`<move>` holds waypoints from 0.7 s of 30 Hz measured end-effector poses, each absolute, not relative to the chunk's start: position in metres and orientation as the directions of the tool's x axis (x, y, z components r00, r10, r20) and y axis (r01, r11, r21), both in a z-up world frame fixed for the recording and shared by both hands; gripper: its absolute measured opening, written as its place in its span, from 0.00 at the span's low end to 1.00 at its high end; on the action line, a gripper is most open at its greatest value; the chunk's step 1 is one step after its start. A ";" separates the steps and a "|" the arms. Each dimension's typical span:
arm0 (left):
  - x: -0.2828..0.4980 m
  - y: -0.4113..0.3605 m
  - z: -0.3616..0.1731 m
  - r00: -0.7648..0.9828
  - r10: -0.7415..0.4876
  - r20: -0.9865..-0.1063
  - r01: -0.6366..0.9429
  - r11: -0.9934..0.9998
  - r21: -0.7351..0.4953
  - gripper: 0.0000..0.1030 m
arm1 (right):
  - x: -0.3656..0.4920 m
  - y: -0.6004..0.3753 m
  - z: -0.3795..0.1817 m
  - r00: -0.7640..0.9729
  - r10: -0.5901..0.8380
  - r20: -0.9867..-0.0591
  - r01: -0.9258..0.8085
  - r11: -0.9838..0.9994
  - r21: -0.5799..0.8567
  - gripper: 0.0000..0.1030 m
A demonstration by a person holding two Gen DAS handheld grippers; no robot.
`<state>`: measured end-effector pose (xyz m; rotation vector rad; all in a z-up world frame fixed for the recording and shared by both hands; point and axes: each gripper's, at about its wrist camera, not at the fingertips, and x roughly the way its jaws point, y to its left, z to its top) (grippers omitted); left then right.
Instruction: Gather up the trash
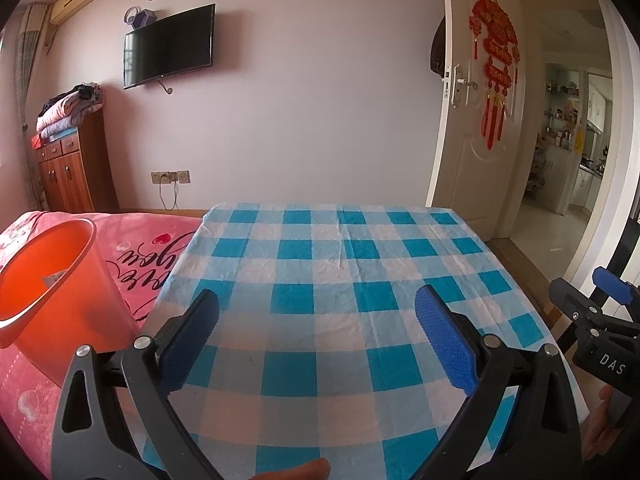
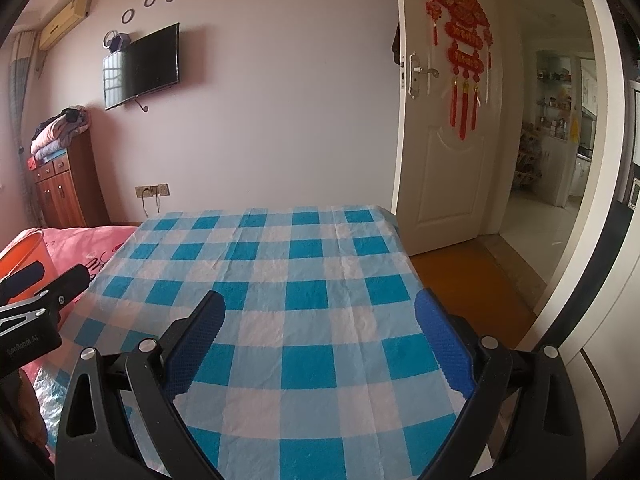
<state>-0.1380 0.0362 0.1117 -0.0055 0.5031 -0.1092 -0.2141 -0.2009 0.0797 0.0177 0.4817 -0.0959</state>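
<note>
- Hovering over the checked tablecloth (image 1: 344, 280), left gripper (image 1: 316, 312) and right gripper (image 2: 320, 312): fingers spread, holding nothing.
- Orange bin (image 1: 48, 280), frame left, likely positioned within reach for trash.

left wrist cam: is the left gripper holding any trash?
No. The left gripper is open with nothing between its blue padded fingers; only the blue-and-white checked tablecloth shows in the gap.
</note>
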 end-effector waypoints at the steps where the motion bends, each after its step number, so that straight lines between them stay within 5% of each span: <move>1: -0.137 0.036 0.111 0.869 -0.105 -0.484 0.102 0.994 -0.032 0.96 | -0.213 -0.200 0.079 0.881 -0.086 -0.465 0.094 0.996 -0.005 0.92; 12: -0.122 0.036 0.094 0.853 -0.096 -0.514 0.087 0.995 -0.041 0.96 | -0.195 -0.199 0.062 0.863 -0.072 -0.499 0.083 0.997 0.000 0.92; 21: -0.087 0.033 0.055 0.777 -0.076 -0.625 0.064 0.997 -0.041 0.96 | -0.161 -0.199 0.027 0.817 -0.040 -0.575 0.067 0.997 0.026 0.92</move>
